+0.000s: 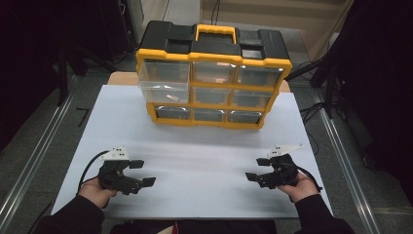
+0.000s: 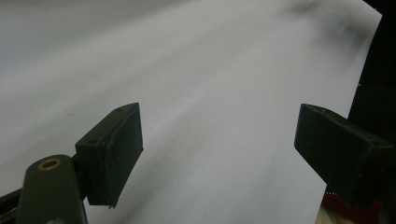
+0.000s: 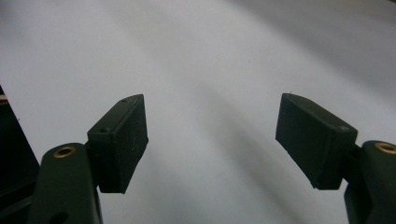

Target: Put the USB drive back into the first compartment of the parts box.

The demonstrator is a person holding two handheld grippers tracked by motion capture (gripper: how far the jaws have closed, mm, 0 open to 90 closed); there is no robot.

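Nothing looks started: the left gripper [image 1: 143, 172] and right gripper [image 1: 257, 169] rest wide-jawed and empty, well short of the drawer organizer [image 1: 213, 73].

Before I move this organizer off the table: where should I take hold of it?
Likely the yellow handle on the organizer, from above: it arches over a recess in the black lid, centred, leaving room for a jaw beneath. The clear drawers could slide out.

No lettering, label or number can be read on the yellow-and-black drawer organizer [image 1: 213, 73] or anywhere around it.
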